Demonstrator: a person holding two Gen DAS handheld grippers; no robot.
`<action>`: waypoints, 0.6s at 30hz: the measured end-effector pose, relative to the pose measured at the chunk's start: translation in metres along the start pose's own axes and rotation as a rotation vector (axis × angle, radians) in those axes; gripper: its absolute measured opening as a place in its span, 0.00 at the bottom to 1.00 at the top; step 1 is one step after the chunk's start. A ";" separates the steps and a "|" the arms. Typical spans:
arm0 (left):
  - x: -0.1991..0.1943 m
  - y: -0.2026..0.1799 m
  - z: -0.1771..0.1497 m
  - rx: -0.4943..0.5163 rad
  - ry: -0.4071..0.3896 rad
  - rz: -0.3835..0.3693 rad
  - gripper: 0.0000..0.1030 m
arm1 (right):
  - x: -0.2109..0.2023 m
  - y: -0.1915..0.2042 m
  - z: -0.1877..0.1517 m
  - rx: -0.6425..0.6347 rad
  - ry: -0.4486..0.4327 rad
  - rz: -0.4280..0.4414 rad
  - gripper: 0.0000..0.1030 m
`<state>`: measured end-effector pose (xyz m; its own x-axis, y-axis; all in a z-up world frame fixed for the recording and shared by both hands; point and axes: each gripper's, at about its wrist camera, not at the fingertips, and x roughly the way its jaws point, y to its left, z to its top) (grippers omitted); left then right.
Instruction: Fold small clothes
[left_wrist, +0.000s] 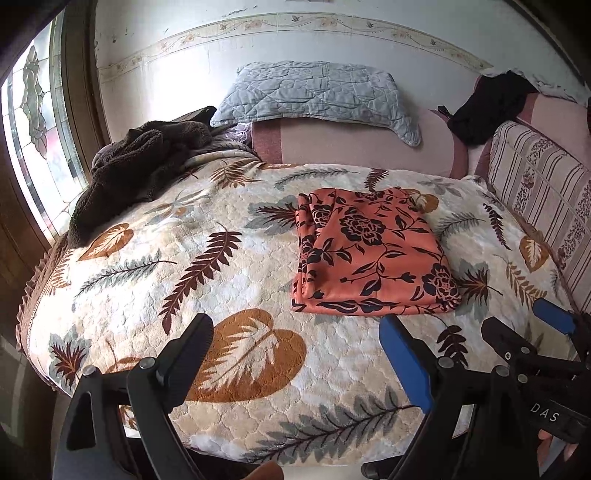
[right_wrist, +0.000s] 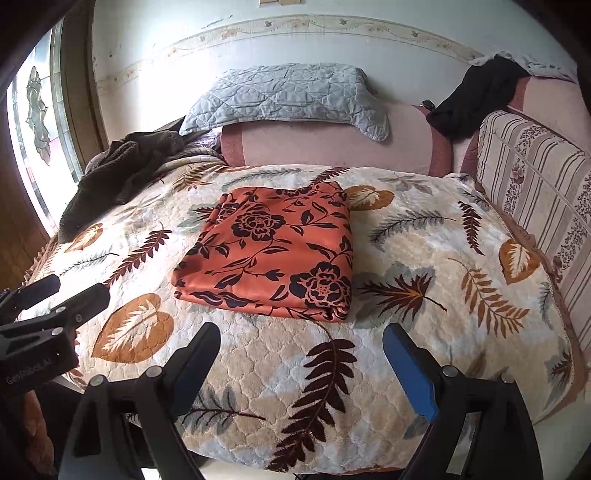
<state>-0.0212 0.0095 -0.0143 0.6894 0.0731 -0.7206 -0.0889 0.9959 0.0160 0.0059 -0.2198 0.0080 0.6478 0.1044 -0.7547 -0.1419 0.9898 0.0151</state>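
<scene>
An orange garment with a black flower print (left_wrist: 369, 254) (right_wrist: 273, 251) lies folded into a neat rectangle on the leaf-patterned blanket (left_wrist: 229, 280) (right_wrist: 424, 258). My left gripper (left_wrist: 295, 332) hovers over the blanket just in front of the garment's near edge, open, with nothing between its fingers. My right gripper (right_wrist: 301, 341) stands open in the same way, short of the garment's near edge and apart from it. Each gripper shows in the other's view: the right gripper (left_wrist: 528, 325) at the right edge, the left gripper (right_wrist: 64, 293) at the left edge.
A dark brown fleece garment (left_wrist: 140, 166) is heaped at the back left of the bed. A grey quilted pillow (left_wrist: 314, 92) lies on a pink bolster behind. A black cloth (left_wrist: 487, 107) and a striped cushion (left_wrist: 543, 199) stand at the right. A window (left_wrist: 37, 129) is at the left.
</scene>
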 end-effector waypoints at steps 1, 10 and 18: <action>0.002 0.000 0.001 0.003 0.003 -0.002 0.89 | 0.002 0.000 0.001 0.001 0.002 -0.002 0.89; 0.016 0.003 0.008 -0.015 0.016 -0.018 0.89 | 0.017 0.002 0.012 -0.013 0.013 -0.019 0.89; 0.022 0.002 0.015 -0.002 0.010 -0.023 0.89 | 0.030 -0.001 0.017 -0.004 0.029 -0.034 0.89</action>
<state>0.0043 0.0136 -0.0196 0.6843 0.0498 -0.7275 -0.0746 0.9972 -0.0019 0.0378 -0.2156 -0.0035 0.6304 0.0680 -0.7733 -0.1236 0.9922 -0.0135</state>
